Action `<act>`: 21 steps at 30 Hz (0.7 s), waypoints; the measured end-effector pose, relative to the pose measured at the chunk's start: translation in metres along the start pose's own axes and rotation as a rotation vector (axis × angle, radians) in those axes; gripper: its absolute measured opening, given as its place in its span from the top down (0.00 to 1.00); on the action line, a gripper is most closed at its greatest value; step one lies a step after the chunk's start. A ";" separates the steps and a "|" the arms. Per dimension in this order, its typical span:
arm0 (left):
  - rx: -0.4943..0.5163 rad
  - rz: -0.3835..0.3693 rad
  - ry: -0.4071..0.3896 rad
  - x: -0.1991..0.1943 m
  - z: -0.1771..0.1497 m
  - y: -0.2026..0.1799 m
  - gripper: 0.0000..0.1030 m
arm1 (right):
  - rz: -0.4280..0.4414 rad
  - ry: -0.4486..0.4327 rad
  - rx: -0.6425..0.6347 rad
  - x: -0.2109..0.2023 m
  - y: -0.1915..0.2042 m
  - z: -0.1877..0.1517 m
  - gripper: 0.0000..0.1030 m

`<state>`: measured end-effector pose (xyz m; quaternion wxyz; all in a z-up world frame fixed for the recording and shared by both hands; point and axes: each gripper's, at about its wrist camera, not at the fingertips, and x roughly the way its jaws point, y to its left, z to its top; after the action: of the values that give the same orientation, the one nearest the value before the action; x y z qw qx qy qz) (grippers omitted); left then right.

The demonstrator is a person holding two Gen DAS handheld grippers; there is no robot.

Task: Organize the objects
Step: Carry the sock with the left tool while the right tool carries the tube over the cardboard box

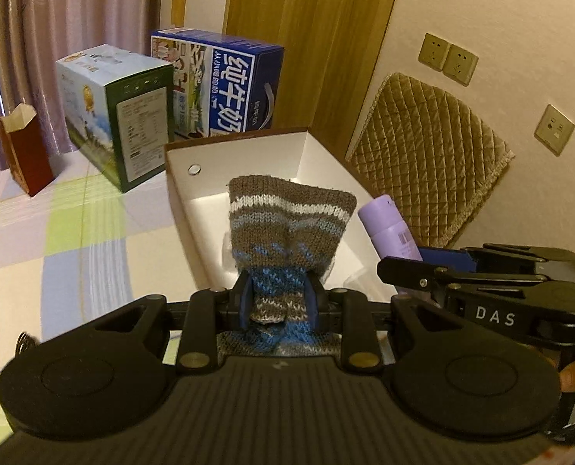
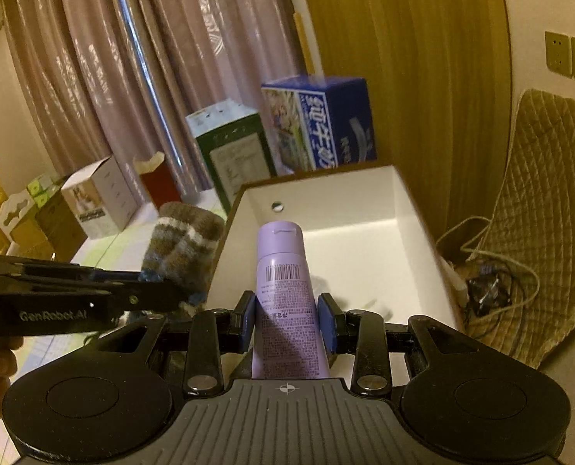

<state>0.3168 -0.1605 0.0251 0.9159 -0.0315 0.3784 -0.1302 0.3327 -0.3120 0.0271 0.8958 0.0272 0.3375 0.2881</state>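
The left tool [image 1: 276, 302] is clamped on a knitted sock [image 1: 287, 224], striped grey, white and blue; the blue pads [image 1: 245, 302] pinch its lower part and the wide cuff end stands up ahead of them. The sock is held in the air over the near wall of the white box [image 1: 248, 147].

The right tool [image 2: 287, 321] is closed on a lilac bottle [image 2: 283, 271], its pads [image 2: 328, 321] pressed against the two sides of the body below the barcode. The bottle points cap-forward, over the near end of the same box [image 2: 365, 232], whose white floor shows bare beyond it apart from a small round hole in the far wall.

The two tools are side by side: in the left view the bottle [image 1: 388, 228] and the right tool's black arm show just to the right of the sock, and in the right view the sock [image 2: 183, 248] shows just left of the bottle, beside the box's left wall.

The box sits on a checked cloth [image 1: 74, 232] of pale green, blue and white squares. Behind the box, toward the far edge, stand a blue carton [image 1: 229, 89] and a green carton [image 1: 121, 116], with a small red carton [image 1: 26, 151] further left near the curtain [image 1: 55, 19]. A quilted tan cushion [image 1: 434, 162] leans against the wall to the right, below three wall sockets [image 1: 448, 58].
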 end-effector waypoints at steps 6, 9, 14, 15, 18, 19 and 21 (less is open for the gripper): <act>-0.008 0.017 0.027 0.034 0.023 -0.008 0.77 | 0.000 0.026 0.021 0.025 -0.024 0.018 0.69; 0.004 0.044 0.049 0.055 0.035 -0.009 0.77 | 0.003 0.048 0.040 0.043 -0.035 0.025 0.69; 0.005 0.083 0.077 0.091 0.056 -0.002 0.77 | -0.004 0.076 0.052 0.073 -0.051 0.038 0.69; 0.001 0.091 0.081 0.098 0.061 0.000 0.77 | -0.006 0.081 0.054 0.079 -0.053 0.041 0.69; -0.007 0.107 0.079 0.115 0.075 0.004 0.77 | -0.016 0.095 0.049 0.097 -0.059 0.048 0.69; -0.008 0.115 0.079 0.122 0.080 0.005 0.76 | -0.020 0.098 0.048 0.102 -0.062 0.050 0.69; -0.010 0.122 0.077 0.133 0.088 0.007 0.76 | -0.031 0.106 0.049 0.113 -0.066 0.055 0.69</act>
<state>0.4704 -0.1918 -0.0043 0.9068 -0.0079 0.4150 -0.0734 0.4682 -0.2986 -0.0137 0.8800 0.0287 0.3920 0.2669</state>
